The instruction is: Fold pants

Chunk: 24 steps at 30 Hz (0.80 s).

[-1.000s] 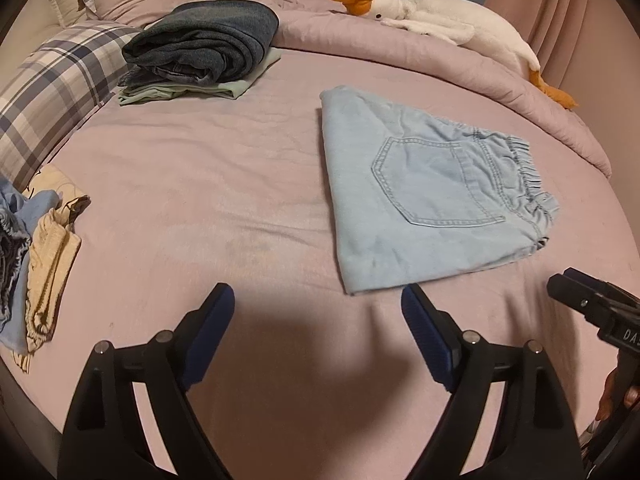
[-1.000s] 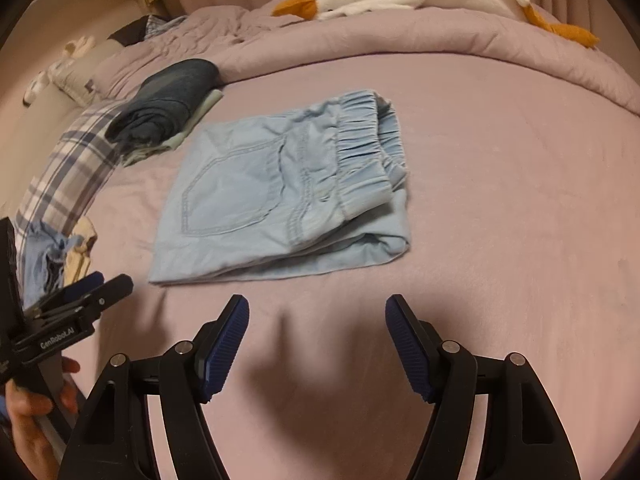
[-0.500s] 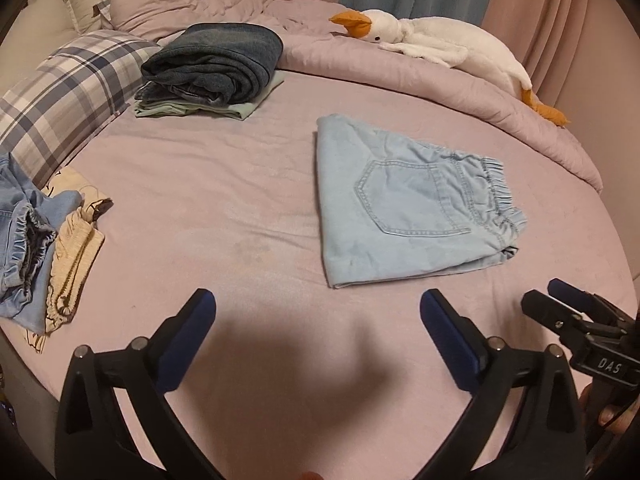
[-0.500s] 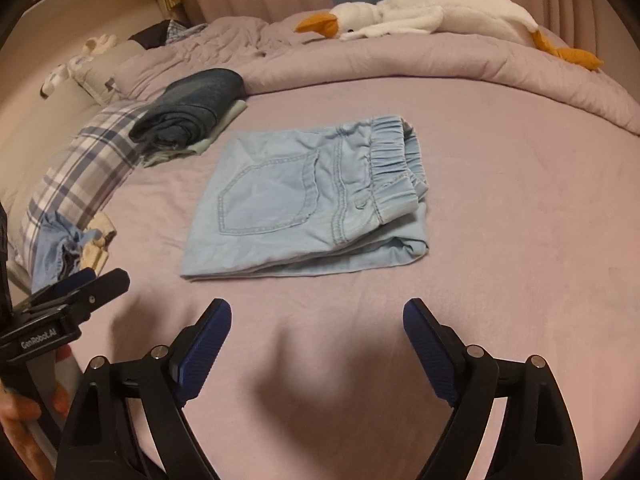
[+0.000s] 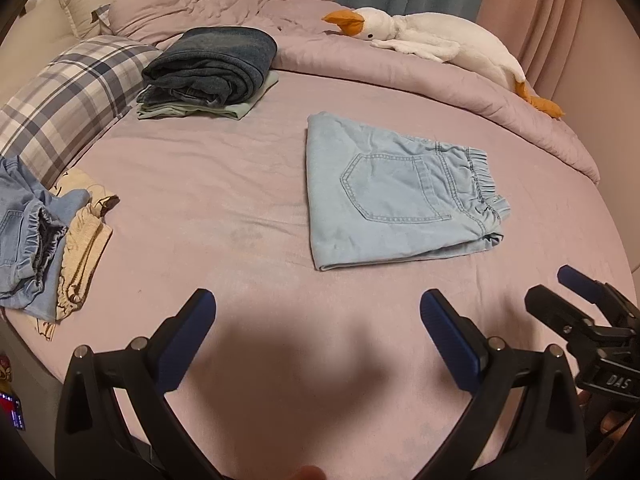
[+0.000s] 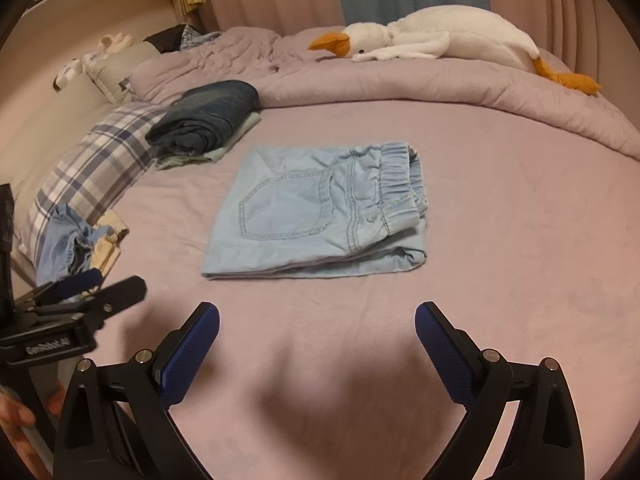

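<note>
Light blue denim pants (image 5: 396, 192) (image 6: 320, 212) lie folded into a flat rectangle on the mauve bed sheet, back pocket up, elastic waistband to the right. My left gripper (image 5: 318, 308) hangs open above bare sheet, short of the pants' near edge, with nothing between its fingers. My right gripper (image 6: 317, 320) is likewise over bare sheet in front of the pants; its jaws are still opening and hold nothing. Each gripper shows at the other view's edge: the right gripper (image 5: 576, 296) in the left wrist view, the left gripper (image 6: 92, 292) in the right wrist view.
A stack of folded dark jeans (image 5: 212, 68) on a pale green garment sits at the back left. Beside a plaid pillow (image 5: 68, 96) lies a heap of unfolded clothes (image 5: 44, 232). A plush goose (image 5: 432, 40) rests on the rolled duvet behind.
Both grippers have drawn back and up from the pants, so more of the bed shows. Both sets of jaws stand wider than a second ago.
</note>
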### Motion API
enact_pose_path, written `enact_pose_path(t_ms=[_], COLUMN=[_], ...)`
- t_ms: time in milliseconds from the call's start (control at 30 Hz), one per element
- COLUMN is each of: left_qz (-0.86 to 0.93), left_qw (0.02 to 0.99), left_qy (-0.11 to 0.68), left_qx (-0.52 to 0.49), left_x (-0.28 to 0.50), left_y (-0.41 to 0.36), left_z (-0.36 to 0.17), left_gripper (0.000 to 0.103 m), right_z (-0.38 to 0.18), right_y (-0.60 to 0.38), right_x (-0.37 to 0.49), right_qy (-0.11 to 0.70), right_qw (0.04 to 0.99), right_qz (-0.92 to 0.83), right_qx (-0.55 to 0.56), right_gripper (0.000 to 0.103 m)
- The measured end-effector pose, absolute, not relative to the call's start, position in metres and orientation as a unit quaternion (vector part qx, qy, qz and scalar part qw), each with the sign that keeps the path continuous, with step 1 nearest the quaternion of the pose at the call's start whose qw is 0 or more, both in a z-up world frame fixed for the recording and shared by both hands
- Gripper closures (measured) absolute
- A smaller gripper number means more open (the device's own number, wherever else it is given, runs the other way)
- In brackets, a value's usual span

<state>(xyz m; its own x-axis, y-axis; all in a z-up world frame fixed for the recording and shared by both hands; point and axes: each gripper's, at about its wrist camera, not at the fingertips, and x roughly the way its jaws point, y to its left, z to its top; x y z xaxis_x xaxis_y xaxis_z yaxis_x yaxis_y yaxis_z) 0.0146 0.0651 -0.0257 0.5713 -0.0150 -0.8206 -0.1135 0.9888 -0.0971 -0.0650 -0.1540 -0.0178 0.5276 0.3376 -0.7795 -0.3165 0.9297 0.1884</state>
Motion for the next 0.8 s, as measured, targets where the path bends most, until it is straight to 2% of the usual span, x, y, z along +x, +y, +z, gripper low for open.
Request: enact_pose_path(t_ms=[133, 800], left_qz=[0.036, 0.044], left_qw=[0.885, 0.899], left_qy=[0.46, 0.436], left_qx=[-0.058, -0.017], left_x=[0.01, -0.002], left_y=[0.062, 0.052], left_z=[-0.024, 0.001], left_gripper=[0.001, 0.001], right_z=[-0.012, 0.021], right_y=[-0.151, -0.142], right_x=[-0.071, -0.089], right_qy=[0.44, 0.405], right_qw=[0.878, 0.892], right_qz=[0.191, 0.203], right_qx=[0.007, 0.0], right_gripper=[0.001, 0.001])
